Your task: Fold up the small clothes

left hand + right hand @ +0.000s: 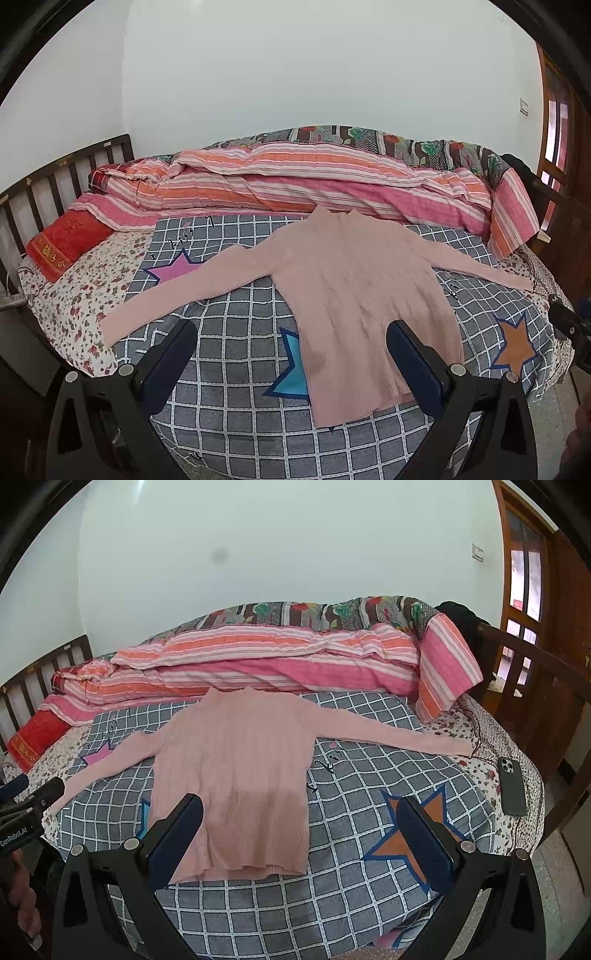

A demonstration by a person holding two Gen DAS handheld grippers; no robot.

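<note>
Left wrist: sweater (354, 295) flat, both tools (291, 332) (301, 810) agape.

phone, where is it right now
In the right wrist view, the phone lies on the floral sheet at the bed's right edge, beyond the sweater's sleeve.

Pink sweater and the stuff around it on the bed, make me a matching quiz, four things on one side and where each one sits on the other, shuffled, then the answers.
Things:
1. pink sweater
2. phone
3. red pillow
4. striped quilt

Places:
A. on the floral sheet near the right edge of the bed
B. spread flat, sleeves out, on the checked blanket
C. bunched along the far side by the wall
D. by the slatted headboard on the left

Pairs: 1-B, 2-A, 3-D, 4-C
</note>
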